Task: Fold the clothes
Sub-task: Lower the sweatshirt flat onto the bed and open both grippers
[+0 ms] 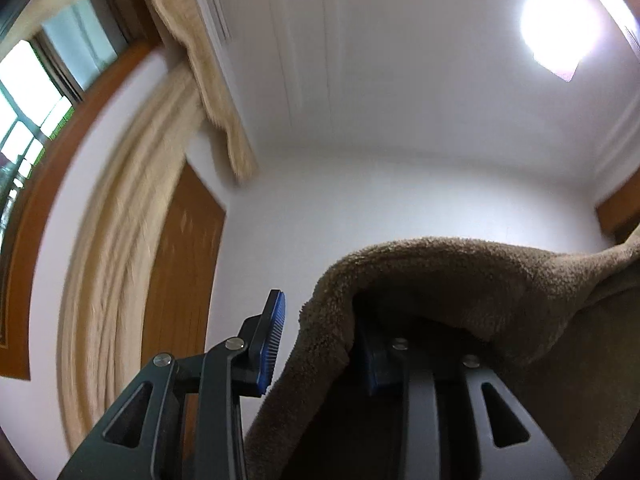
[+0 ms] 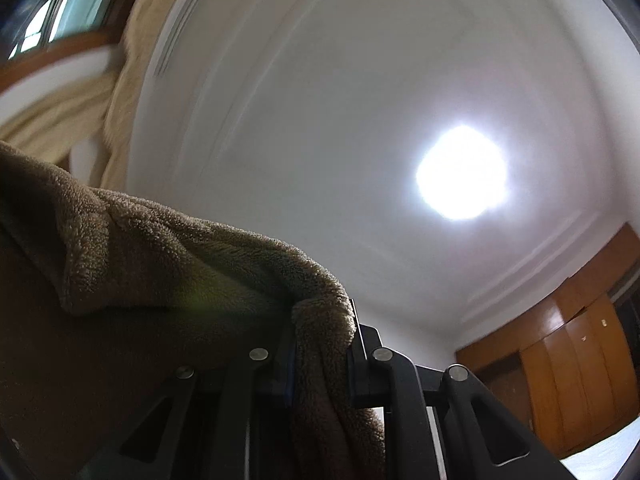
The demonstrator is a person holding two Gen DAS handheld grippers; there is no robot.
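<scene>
Both grippers point up toward the ceiling. A brown fleece garment (image 1: 460,280) is draped over my left gripper (image 1: 320,344). Its jaws stand apart; the blue-padded left finger (image 1: 274,340) is bare, and the cloth hangs between the fingers and covers the right finger. In the right wrist view the same brown fleece (image 2: 160,256) runs in from the left, and my right gripper (image 2: 320,344) is shut on a bunched edge of it, with cloth hanging down between the fingers.
Beige curtains (image 1: 132,240) hang by a window (image 1: 36,92) at the left. A wooden door (image 1: 184,280) stands in the white wall. A ceiling light (image 2: 460,176) glares overhead. A wooden wardrobe (image 2: 568,368) is at the right.
</scene>
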